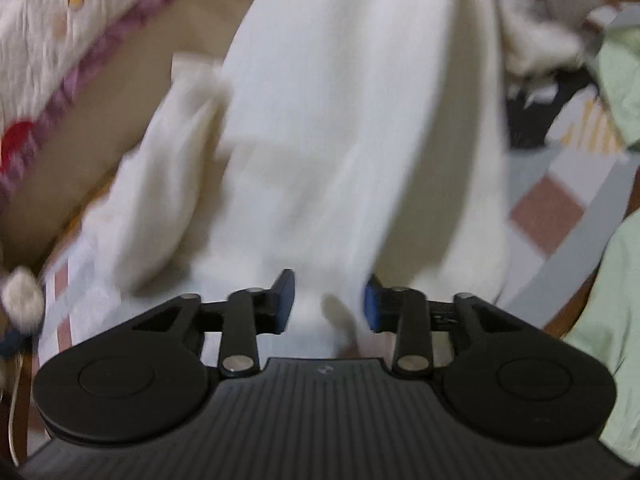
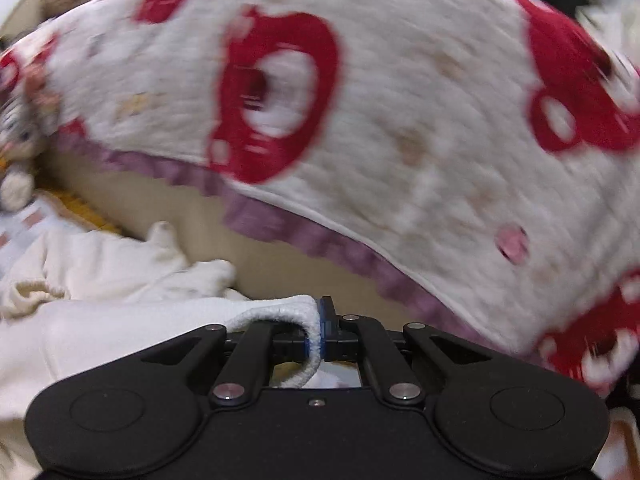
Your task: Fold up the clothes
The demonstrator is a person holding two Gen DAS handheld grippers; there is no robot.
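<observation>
The cream-white knitted garment (image 1: 352,128) lies stretched lengthways over the patchwork bed cover of pink, grey and white squares (image 1: 560,208), one sleeve (image 1: 168,176) trailing off to the side toward the tan headboard-like panel (image 1: 132,92). The left gripper (image 1: 329,304) hangs right over the near end of the cloth with its blue-padded fingers (image 1: 285,300) apart; fabric sits in the gap between them, but they are not pinching it. The right gripper (image 2: 320,330) has its fingers closed on a ribbed white edge of the garment (image 2: 296,312), probably a cuff or hem, which loops out from between them. Behind it hangs a quilted white blanket with red prints and a purple frilled border (image 2: 400,120).

Both views are smeared with motion, so how far the folding has come I cannot say; the body looks fairly flat, yet the sleeve still lies loose.

To do this step well, as I judge it, the right-hand pinch must stay firm on that ribbed edge, since knit this soft sags and slips. The left fingers would do best to close on a single layer at the matching edge, not a bunched handful, so both ends travel level. Carry the cloth low and taut, lay it edge to edge, and keep it off the blanket and the pale green cloth (image 1: 620,80) at the right.
</observation>
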